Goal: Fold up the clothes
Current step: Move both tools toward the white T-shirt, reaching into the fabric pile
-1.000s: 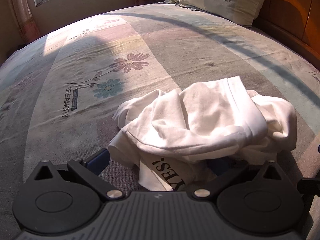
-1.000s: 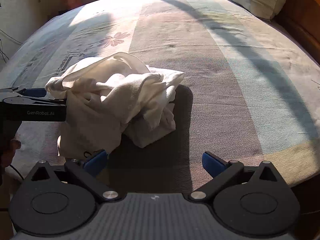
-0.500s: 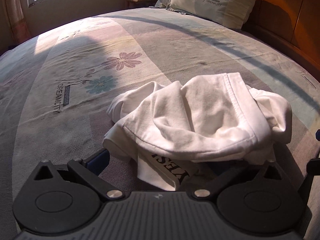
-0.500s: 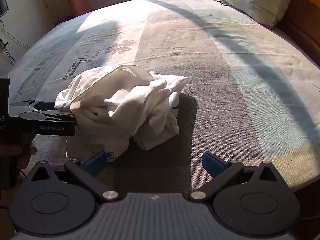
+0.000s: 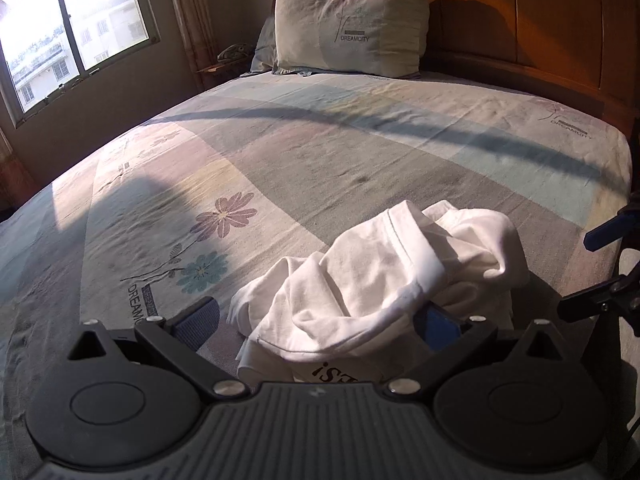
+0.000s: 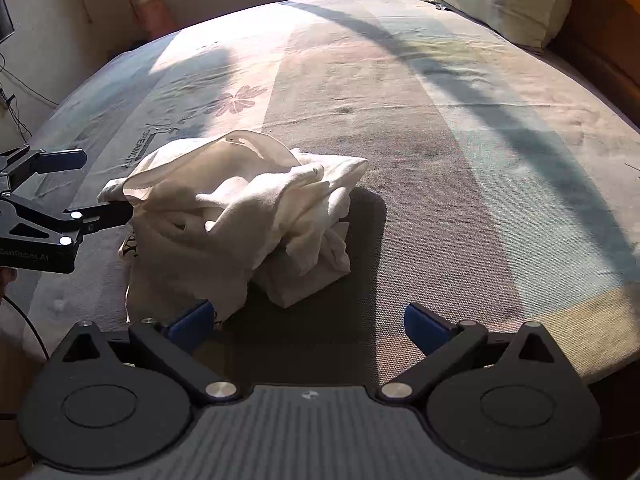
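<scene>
Left gripper (image 5: pixel 316 322): matte black plastic body, ribbed grey centre panel, two round pivot discs, silver screws, blue pads on fingers (image 5: pixel 438 326). Right gripper (image 6: pixel 306 324): same build, blue pads. Left unit seen from right cam: white "GenRobot.AI" marking, thin black cable (image 6: pixel 28 326).

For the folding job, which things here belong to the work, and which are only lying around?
Belong to the job:
- crumpled white garment
- left gripper, open
- right gripper, open
- bed sheet, the work surface

Only lying about:
- pillow
- window
- wooden headboard
</scene>
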